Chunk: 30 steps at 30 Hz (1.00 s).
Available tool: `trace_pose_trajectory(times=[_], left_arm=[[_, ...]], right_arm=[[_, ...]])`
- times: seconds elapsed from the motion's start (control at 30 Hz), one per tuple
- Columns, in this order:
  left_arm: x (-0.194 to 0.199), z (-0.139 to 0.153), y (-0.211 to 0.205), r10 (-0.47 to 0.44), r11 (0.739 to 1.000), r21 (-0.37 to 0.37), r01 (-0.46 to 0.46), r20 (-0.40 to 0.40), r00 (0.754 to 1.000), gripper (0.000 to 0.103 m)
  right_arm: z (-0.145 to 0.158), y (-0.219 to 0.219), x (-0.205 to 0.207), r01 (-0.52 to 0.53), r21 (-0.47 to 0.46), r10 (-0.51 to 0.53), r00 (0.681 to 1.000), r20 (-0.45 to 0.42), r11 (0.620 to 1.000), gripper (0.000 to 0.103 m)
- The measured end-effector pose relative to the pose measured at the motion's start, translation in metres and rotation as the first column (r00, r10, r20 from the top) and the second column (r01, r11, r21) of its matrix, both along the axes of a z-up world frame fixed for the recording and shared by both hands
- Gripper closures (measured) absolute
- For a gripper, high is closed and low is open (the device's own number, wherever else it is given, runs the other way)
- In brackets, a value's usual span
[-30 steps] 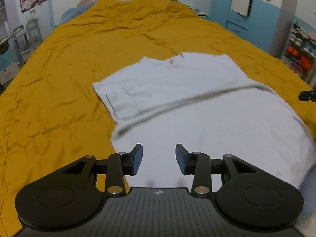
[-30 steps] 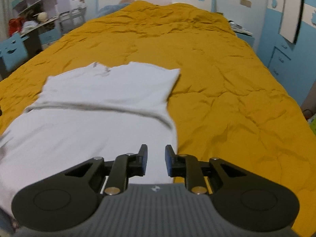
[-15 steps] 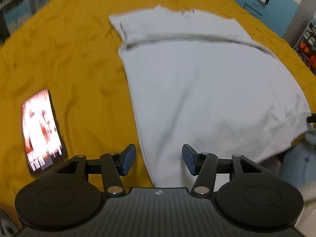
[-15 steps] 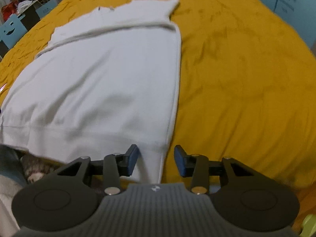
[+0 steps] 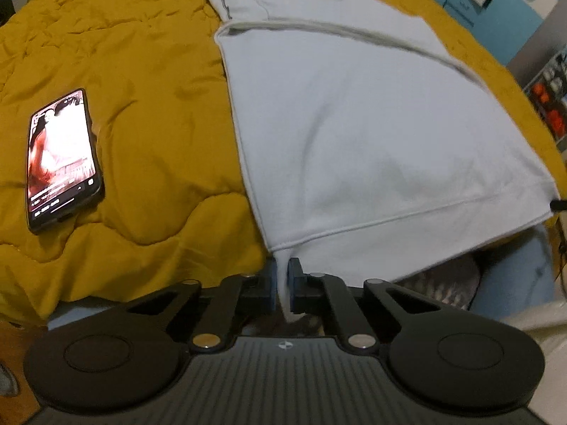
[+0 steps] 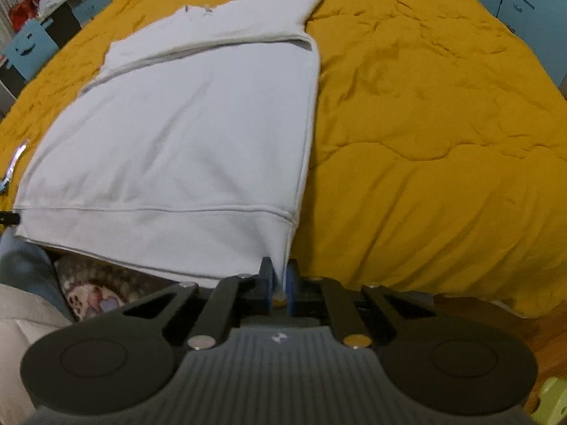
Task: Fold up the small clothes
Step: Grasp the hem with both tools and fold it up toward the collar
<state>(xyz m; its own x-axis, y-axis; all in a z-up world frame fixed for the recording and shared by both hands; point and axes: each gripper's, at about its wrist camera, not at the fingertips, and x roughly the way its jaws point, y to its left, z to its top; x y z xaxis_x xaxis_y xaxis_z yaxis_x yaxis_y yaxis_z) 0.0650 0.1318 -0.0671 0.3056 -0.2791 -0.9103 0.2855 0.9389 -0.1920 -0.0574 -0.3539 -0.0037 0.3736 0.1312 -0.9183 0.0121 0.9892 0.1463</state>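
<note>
left tool [image 5: 282,285] – pinching hem corner | right tool [image 6: 279,285] – same | white knit shirt [image 5: 354,117], flat | quilted mustard bedspread [image 6: 425,124]

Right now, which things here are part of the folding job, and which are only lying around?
Part of the job:
white shirt
left gripper, pinching its near hem corner
right gripper, pinching the other hem corner

Only lying around:
phone, screen lit
yellow quilt
</note>
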Motion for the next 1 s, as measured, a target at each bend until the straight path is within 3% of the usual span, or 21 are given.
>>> trace_pose_trajectory(times=[0.13,0.27,0.4,0.5,0.63,0.7,0.8,0.9,1.0], left_arm=[[-0.003,-0.014,-0.007,-0.012,0.995,0.095,0.015,-0.028,1.000,0.099],[-0.019,0.003,-0.013,-0.132,0.984,0.126,0.124,0.056,0.990,0.094],[-0.031,0.023,-0.025,-0.249,0.957,0.190,0.220,0.146,0.957,0.081],[-0.043,0.028,-0.043,-0.362,0.916,0.252,0.311,0.187,0.913,0.070],[-0.059,0.019,-0.070,-0.549,0.807,0.382,0.451,0.205,0.810,0.039],[-0.066,0.007,-0.082,-0.634,0.734,0.452,0.507,0.189,0.750,0.039],[-0.073,-0.016,-0.095,-0.710,0.642,0.547,0.538,0.159,0.686,0.038],[-0.085,-0.037,-0.101,-0.767,0.552,0.648,0.525,0.148,0.624,0.038],[-0.098,-0.056,-0.106,-0.827,0.451,0.742,0.496,0.140,0.544,0.029]], right_arm=[[-0.035,0.002,0.007,0.012,-0.005,-0.012,0.997,-0.075,1.000,0.102],[-0.032,0.013,0.004,-0.038,-0.074,0.032,0.997,-0.076,0.997,0.101],[-0.011,0.030,-0.002,-0.153,-0.179,0.148,0.988,-0.044,0.972,0.092],[0.005,0.043,-0.007,-0.250,-0.224,0.262,0.965,0.028,0.942,0.087],[0.016,0.067,-0.011,-0.405,-0.309,0.447,0.891,0.079,0.861,0.063],[0.011,0.078,-0.011,-0.464,-0.343,0.511,0.857,0.059,0.817,0.063],[-0.003,0.088,-0.008,-0.520,-0.373,0.566,0.824,0.017,0.768,0.063],[-0.015,0.093,-0.006,-0.540,-0.402,0.585,0.811,-0.015,0.739,0.063],[-0.022,0.094,-0.005,-0.546,-0.399,0.587,0.809,-0.022,0.737,0.062]])
